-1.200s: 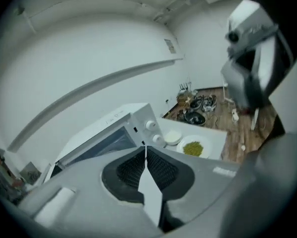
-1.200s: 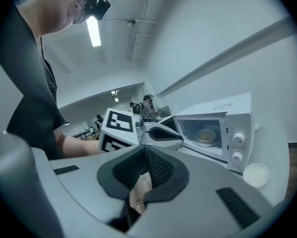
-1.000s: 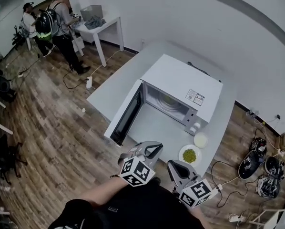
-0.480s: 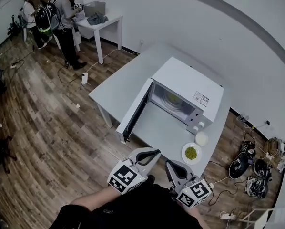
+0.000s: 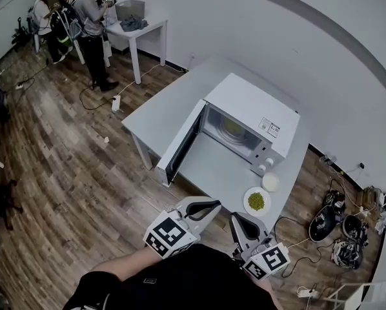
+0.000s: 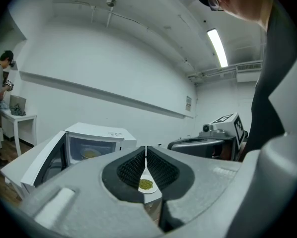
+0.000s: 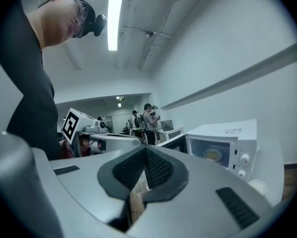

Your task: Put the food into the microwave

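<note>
- In the head view, both grippers are held low at the bottom of the frame, in front of the person's dark sleeves, and are pointed towards the table [image 5: 173, 112].
- The left gripper [image 5: 212, 205] is raised a little further out than the right gripper [image 5: 235, 219], and the two are kept just beside each other.
- The left gripper's marker cube [image 5: 169, 234] is tilted, so that one corner is turned towards the camera.
- The plate of green food [image 5: 246, 201] is seen on the near right corner of the table, outside the microwave [image 5: 254, 108] and just beside a small white bowl [image 5: 270, 182].
- The microwave door [image 5: 180, 144] is swung wide open to the left, and a yellow dish [image 5: 232, 129] is visible inside.
- Two people [image 5: 83, 15] are seen by a side table [image 5: 141, 28] at the far left.
- In the left gripper view, the jaws are pressed together with nothing between them.
- The plate of green food is framed just below the closed tips, well beyond them on the table.
- The open microwave is seen to the left and the right gripper to the right.
- In the right gripper view, the jaws are likewise closed on nothing, and the gripper is held about level.
- The microwave, its two knobs [image 7: 244, 159] and the white bowl are seen to the right, and the left gripper to the left.
</note>
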`<state>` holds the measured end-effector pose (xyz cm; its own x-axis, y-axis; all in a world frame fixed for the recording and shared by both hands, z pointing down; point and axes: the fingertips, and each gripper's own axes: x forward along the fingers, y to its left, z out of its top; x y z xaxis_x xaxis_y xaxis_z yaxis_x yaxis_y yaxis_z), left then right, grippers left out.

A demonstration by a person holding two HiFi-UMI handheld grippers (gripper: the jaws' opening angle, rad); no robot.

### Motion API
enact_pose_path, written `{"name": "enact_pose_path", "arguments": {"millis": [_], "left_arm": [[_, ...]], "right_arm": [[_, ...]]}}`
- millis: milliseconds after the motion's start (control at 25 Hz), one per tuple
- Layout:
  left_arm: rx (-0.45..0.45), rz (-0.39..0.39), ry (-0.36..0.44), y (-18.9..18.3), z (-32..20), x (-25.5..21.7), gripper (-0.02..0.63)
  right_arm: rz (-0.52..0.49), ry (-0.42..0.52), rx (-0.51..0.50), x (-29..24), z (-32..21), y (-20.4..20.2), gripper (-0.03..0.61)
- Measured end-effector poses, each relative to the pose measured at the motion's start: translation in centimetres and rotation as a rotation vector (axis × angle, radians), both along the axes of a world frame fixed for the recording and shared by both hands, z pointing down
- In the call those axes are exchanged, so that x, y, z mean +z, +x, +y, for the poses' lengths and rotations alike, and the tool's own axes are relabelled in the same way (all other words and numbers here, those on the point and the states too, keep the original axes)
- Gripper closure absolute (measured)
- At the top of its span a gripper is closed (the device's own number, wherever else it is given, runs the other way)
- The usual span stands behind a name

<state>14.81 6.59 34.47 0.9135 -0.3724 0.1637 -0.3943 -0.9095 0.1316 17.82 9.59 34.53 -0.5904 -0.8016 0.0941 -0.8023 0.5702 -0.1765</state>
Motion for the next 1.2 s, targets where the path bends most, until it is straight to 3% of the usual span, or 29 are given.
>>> {"name": "enact_pose_path", "arguments": {"millis": [200,400,1200], "left_arm": [[-0.024,0.057,0.002,2.6,1.2,-2.1,0.597],[0.017,0.040,0.008,5.3,2.8,-2.2,0.597],[0.043,0.015,0.018,7.9,4.0,-1.6,0.597]], "right_arm": [[0.024,0.078,0.041,-2.3,2.2,4.1,0.566],[0.026,0.096,0.095,-2.7,3.7,7.3,0.566],[0.025,0.086,0.124,-1.8,5.1,9.7,0.566]]}}
